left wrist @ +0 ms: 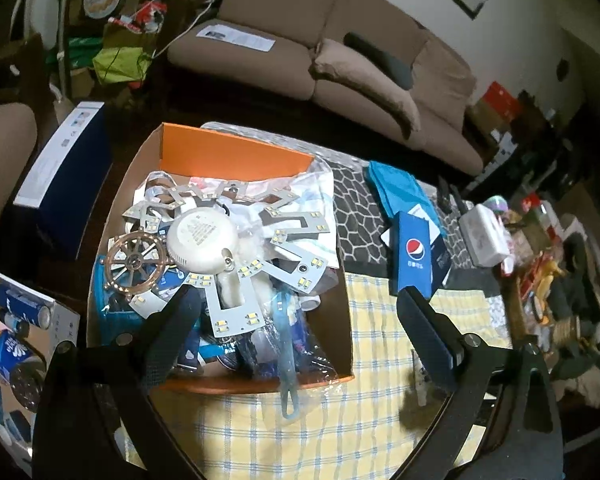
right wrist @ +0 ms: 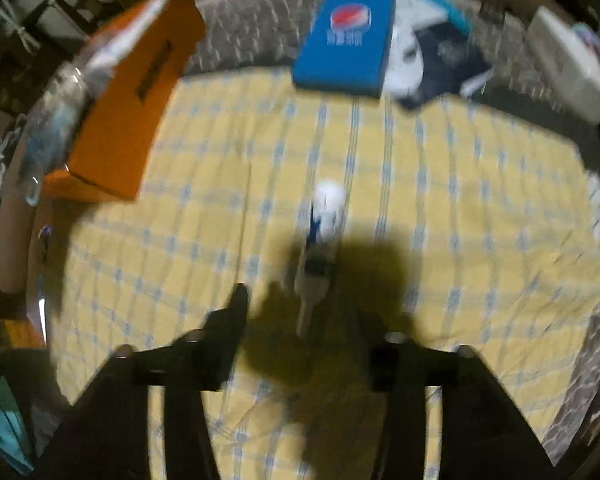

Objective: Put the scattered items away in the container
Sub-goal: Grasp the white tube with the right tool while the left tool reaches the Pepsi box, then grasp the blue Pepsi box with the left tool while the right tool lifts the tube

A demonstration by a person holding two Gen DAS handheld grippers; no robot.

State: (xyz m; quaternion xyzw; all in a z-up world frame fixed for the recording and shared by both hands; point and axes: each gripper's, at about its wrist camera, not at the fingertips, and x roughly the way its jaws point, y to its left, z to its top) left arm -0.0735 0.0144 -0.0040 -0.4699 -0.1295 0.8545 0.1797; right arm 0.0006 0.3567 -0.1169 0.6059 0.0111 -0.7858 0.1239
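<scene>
In the left wrist view, the left gripper [left wrist: 296, 312] hangs with jaws spread and empty over the crammed orange cardboard box [left wrist: 236, 152] at ten o'clock, likely waiting. In the blurred right wrist view, the right gripper [right wrist: 300, 312] has jaws apart around nothing, just short of a small white-and-blue tube [right wrist: 320, 240] lying loose on the yellow checked cloth [right wrist: 480, 220]; a blue Pepsi-logo box [right wrist: 346, 36] sits at twelve o'clock.

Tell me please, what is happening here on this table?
A person with two handheld grippers is tidying loose items into an orange cardboard box, already heaped with things like a round LED lamp board. The left gripper hangs open over the box edge, holding nothing. The right gripper is open above a small white tube lying on the yellow checked cloth. A blue Pepsi box is outside too.
</scene>
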